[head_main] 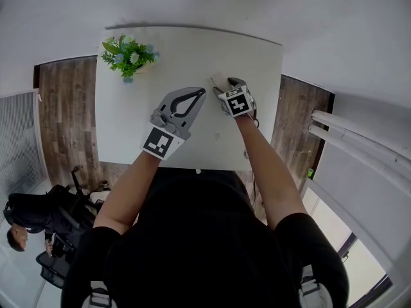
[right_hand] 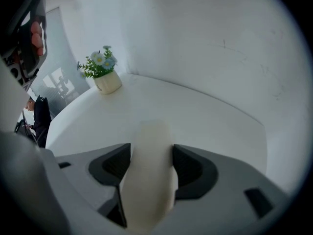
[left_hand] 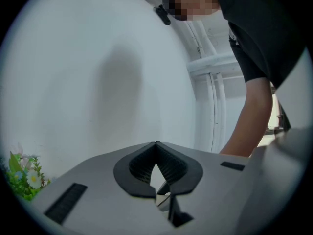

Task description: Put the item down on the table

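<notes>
The item is a flat cream-coloured strip (right_hand: pixel 149 173), and my right gripper (right_hand: pixel 151 155) is shut on it, with its far end sticking out past the jaws over the white table (right_hand: pixel 205 116). In the head view the same strip (head_main: pixel 214 82) pokes out of the right gripper (head_main: pixel 225 86) above the table's right half (head_main: pixel 186 53). My left gripper (head_main: pixel 201 92) hovers over the table's middle, just left of the right one. Its jaws (left_hand: pixel 156 145) are shut tip to tip with nothing between them.
A small potted plant with pale flowers (head_main: pixel 128 56) stands at the table's far left corner, also seen as the plant (right_hand: pixel 102 75) in the right gripper view. Wood floor (head_main: pixel 64 114) flanks the table. A seated person (head_main: pixel 26 220) is at lower left; white pipes (head_main: pixel 359 133) run at right.
</notes>
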Demonstrator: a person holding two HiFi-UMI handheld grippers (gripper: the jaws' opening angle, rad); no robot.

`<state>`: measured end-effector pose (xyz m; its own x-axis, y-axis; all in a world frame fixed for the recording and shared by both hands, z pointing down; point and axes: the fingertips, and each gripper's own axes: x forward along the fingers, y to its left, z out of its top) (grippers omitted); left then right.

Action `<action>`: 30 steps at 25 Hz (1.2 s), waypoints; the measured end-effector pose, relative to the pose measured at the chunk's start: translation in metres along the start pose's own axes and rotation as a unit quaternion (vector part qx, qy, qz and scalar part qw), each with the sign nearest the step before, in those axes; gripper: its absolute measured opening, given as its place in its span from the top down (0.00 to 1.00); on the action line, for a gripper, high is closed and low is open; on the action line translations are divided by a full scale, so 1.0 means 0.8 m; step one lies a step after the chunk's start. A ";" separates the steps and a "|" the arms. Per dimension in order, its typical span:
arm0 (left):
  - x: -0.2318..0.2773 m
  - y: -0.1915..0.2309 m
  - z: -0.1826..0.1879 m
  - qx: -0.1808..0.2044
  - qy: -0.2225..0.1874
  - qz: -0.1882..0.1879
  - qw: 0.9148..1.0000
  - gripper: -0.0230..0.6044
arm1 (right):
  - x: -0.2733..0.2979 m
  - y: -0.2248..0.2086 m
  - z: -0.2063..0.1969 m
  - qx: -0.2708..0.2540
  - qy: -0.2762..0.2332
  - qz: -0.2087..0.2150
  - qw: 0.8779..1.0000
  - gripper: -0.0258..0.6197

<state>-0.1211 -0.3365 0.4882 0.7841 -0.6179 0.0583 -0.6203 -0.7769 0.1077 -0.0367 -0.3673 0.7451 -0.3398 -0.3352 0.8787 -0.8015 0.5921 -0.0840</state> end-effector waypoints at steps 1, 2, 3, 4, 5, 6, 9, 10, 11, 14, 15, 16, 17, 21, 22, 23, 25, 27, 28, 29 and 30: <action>-0.002 0.001 -0.001 -0.002 0.001 0.002 1.000 0.97 | 0.002 0.000 -0.001 -0.004 0.004 -0.002 1.000 0.53; -0.004 0.003 -0.001 -0.003 0.002 0.004 1.000 0.97 | 0.005 0.001 -0.002 -0.007 0.007 -0.004 1.000 0.53; -0.006 0.004 -0.002 -0.003 0.002 0.006 1.000 0.97 | 0.006 0.002 -0.003 -0.009 0.009 -0.005 1.000 0.53; -0.008 0.005 -0.003 -0.004 0.003 0.007 1.000 0.98 | 0.008 0.003 -0.003 -0.010 0.011 -0.006 1.000 0.53; -0.010 0.006 -0.003 -0.004 0.005 0.008 1.000 0.98 | 0.009 0.005 -0.003 -0.012 0.011 -0.007 1.000 0.53; -0.012 0.006 -0.003 -0.003 0.005 0.009 1.000 0.98 | 0.009 0.006 -0.003 -0.014 0.011 -0.007 1.000 0.53; -0.016 0.006 -0.001 0.000 0.004 0.011 1.000 0.98 | 0.008 0.009 -0.002 -0.019 0.011 -0.004 1.000 0.52; -0.017 0.006 -0.001 0.000 0.003 0.013 1.000 0.97 | 0.006 0.009 -0.002 -0.018 0.011 -0.005 1.000 0.51; -0.018 0.006 0.000 -0.001 0.002 0.014 1.000 0.97 | 0.005 0.009 -0.002 -0.017 0.010 -0.006 1.000 0.50; -0.019 0.006 0.003 0.002 0.000 0.018 1.000 0.97 | -0.004 0.010 0.004 -0.018 0.003 -0.009 1.000 0.50; -0.019 0.006 0.005 0.003 -0.002 0.019 1.000 0.97 | -0.008 0.010 0.008 -0.018 -0.001 -0.009 1.000 0.50; -0.019 0.005 0.007 0.003 -0.004 0.020 1.000 0.97 | -0.014 0.010 0.012 -0.016 -0.008 -0.009 1.000 0.50; -0.019 0.004 0.010 0.003 -0.005 0.021 1.000 0.97 | -0.020 0.011 0.017 -0.012 -0.016 -0.007 1.000 0.50; -0.020 -0.003 0.025 -0.001 -0.007 0.031 1.000 0.97 | -0.063 0.019 0.044 0.013 -0.076 0.015 0.997 0.50; -0.021 -0.005 0.029 0.001 -0.008 0.034 0.999 0.97 | -0.077 0.021 0.053 0.016 -0.094 0.020 0.995 0.50; -0.023 -0.006 0.034 0.003 -0.009 0.037 0.999 0.97 | -0.091 0.024 0.062 0.018 -0.113 0.026 0.993 0.50; -0.027 -0.008 0.043 0.004 -0.010 0.045 0.999 0.97 | -0.121 0.030 0.079 0.023 -0.150 0.041 0.988 0.50; -0.030 -0.010 0.049 0.006 -0.008 0.054 0.998 0.97 | -0.154 0.036 0.095 0.031 -0.186 0.057 0.980 0.50; -0.032 -0.010 0.050 0.008 -0.008 0.058 0.998 0.97 | -0.171 0.039 0.102 0.034 -0.203 0.063 0.977 0.50; -0.034 -0.012 0.052 0.009 -0.006 0.062 0.998 0.97 | -0.189 0.041 0.108 0.036 -0.220 0.068 0.973 0.50; -0.035 -0.014 0.055 0.009 -0.005 0.065 0.998 0.97 | -0.207 0.045 0.114 0.035 -0.236 0.074 0.968 0.50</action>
<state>-0.1368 -0.3155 0.4419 0.6973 -0.7142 0.0606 -0.7166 -0.6926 0.0830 -0.0540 -0.3575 0.5537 -0.6266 -0.5584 0.5436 -0.7533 0.6128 -0.2387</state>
